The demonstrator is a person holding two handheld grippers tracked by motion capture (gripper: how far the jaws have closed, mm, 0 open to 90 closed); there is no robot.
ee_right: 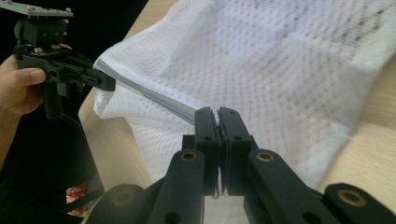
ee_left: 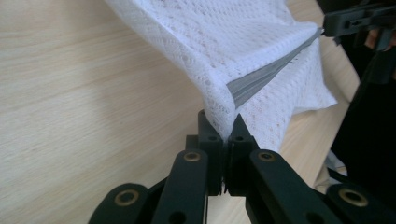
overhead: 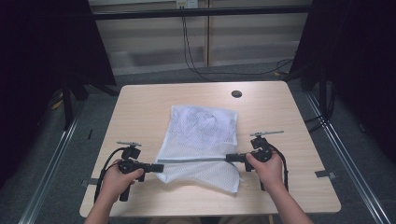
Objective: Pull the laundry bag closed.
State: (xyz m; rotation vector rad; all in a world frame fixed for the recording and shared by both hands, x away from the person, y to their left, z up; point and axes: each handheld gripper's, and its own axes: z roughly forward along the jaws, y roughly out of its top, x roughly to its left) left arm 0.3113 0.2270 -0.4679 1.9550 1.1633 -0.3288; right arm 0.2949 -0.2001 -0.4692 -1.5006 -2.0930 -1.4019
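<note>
On pale wood table (overhead: 140,107), mesh bag (overhead: 201,135) (white), dim room

Black two-jaw grippers (overhead: 159,167) (overhead: 229,157) with brass-coloured pivot pins, grey three-cornered top plates, trailing black cables.

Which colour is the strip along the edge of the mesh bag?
Grey, on the white mesh bag; the strip shows best in the left gripper view.

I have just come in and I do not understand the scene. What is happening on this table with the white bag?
A person holds a white mesh bag on the wooden table with two hand-held grippers. The left gripper is shut on one end of the bag's grey edge strip, and the right gripper is shut on the other end. The strip is stretched straight between them, lifted a little, while the rest of the bag lies on the table.
</note>
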